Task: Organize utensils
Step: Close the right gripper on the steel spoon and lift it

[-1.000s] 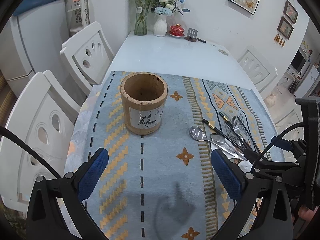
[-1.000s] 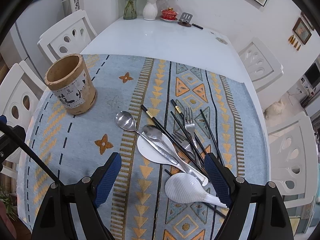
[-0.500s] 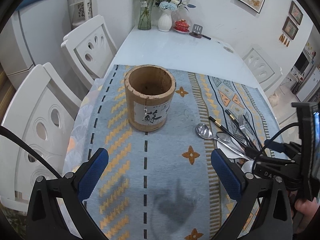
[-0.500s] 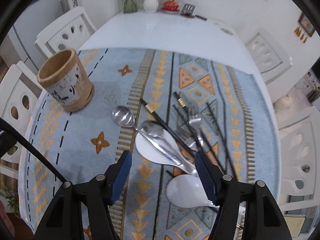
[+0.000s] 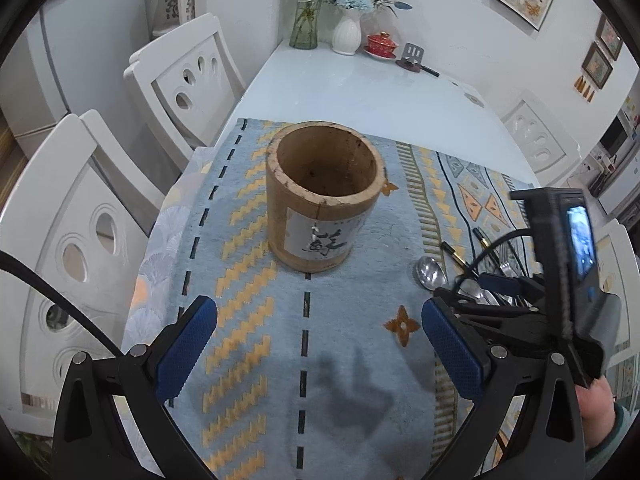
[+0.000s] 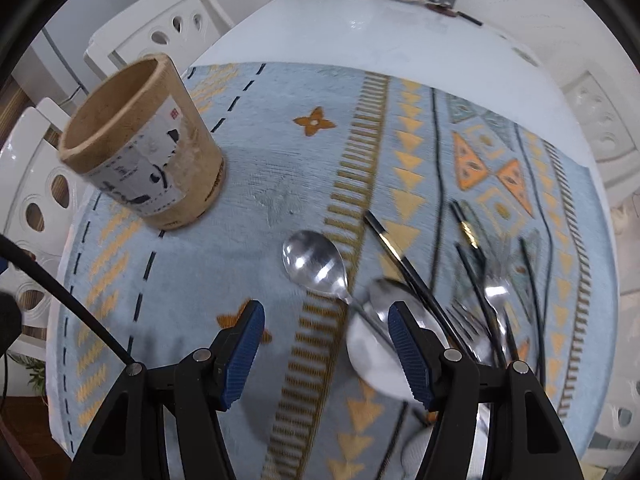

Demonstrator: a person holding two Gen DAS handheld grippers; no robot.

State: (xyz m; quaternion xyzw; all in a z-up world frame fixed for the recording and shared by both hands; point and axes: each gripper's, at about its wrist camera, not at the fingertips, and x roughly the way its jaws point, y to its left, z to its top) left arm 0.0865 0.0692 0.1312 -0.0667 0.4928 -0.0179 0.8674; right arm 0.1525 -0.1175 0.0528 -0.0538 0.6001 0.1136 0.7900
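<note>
Fingers of the right gripper (image 6: 326,354) stand apart w/ nothing clamped; jaws have just been closing in, and vs a second ago it sits lower over the pile. The steel spoon (image 6: 314,262), bowl at 12 o'clock from the tips, has its handle running under the right-hand pad (image 6: 408,354). Left gripper (image 5: 320,350) wide apart, empty, closer to the bamboo holder (image 5: 322,196) at its 12 o'clock. Chopsticks (image 6: 404,258) and forks (image 6: 494,300) lie at 1–2 o'clock. Looks like first pick is setting up; holder appears empty.

bamboo holder (image 5: 323,196) mouth unobstructed, cloth (image 5: 248,280) around bare
</note>
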